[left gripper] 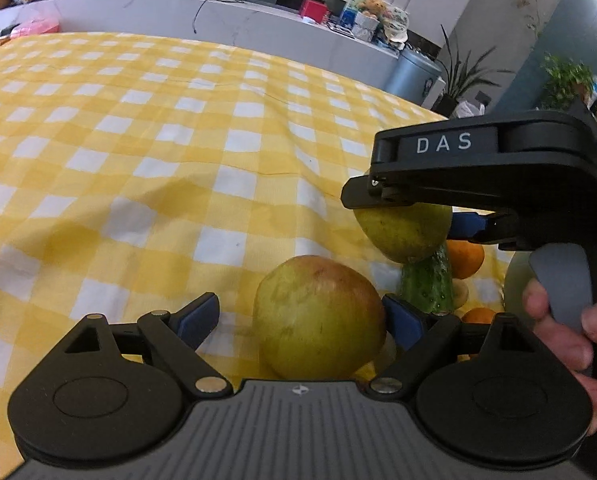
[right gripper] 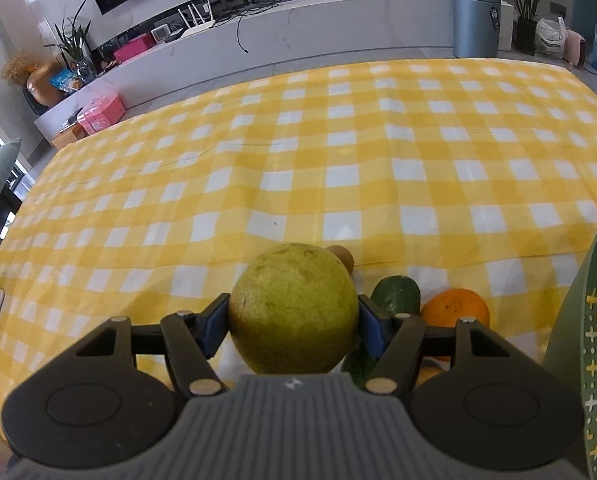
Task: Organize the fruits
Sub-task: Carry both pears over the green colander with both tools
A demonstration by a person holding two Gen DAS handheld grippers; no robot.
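— What had the left gripper (left gripper: 298, 320) got?
— Nothing gripped: its jaws stood apart around a reddish-yellow apple (left gripper: 318, 318), only the right pad touching it, the left pad clear.
— And the right gripper (right gripper: 292, 320)?
— Clamped on a green pear (right gripper: 292, 308), raised just right of the apple, above the cucumber (left gripper: 428, 280) and oranges (left gripper: 464, 258).

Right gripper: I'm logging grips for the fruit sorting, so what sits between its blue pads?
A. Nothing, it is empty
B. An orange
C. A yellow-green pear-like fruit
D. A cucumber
C: in the right wrist view both blue pads of the right gripper press the sides of the yellow-green fruit, while the orange and cucumber lie beyond it on the checked cloth.
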